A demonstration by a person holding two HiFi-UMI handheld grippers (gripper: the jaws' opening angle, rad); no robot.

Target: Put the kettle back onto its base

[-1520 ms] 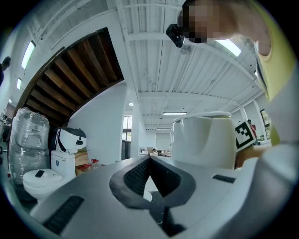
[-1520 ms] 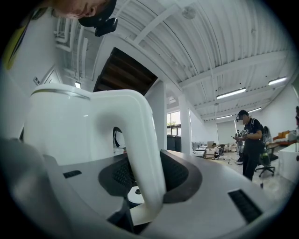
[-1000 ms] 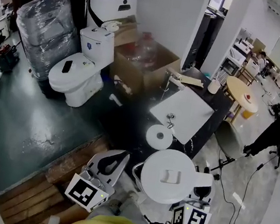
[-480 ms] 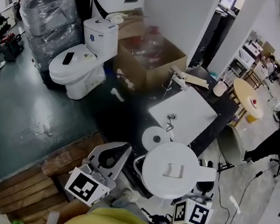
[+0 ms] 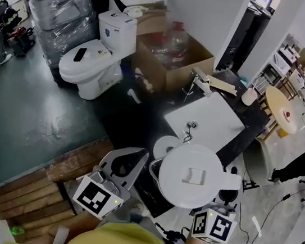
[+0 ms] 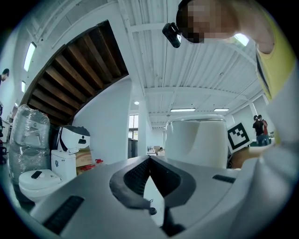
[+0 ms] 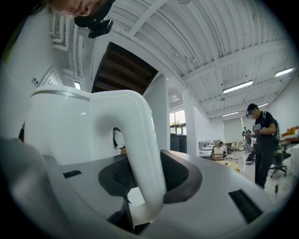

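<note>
White kettle [image 5: 192, 176], handle [image 7: 142, 140] gripped by the right gripper's [image 7: 140, 184] fingers (the left gripper's [image 6: 149, 163] are closed, empty), hangs at the surface's [image 5: 138, 119] near edge beside its base [image 5: 167, 147]: keep level, centre, lower straight.

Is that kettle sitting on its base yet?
No, it is off it. The right gripper holds the kettle upright by its handle, and the round base lies bare beside it.

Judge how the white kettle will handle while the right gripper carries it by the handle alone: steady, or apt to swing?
Probably rigid: the kettle looks like hard plastic. The right gripper clamps only the handle, with the body off to one side, so it may sag or pivot. The handle looks smooth and rounded, so it could slip.
</note>
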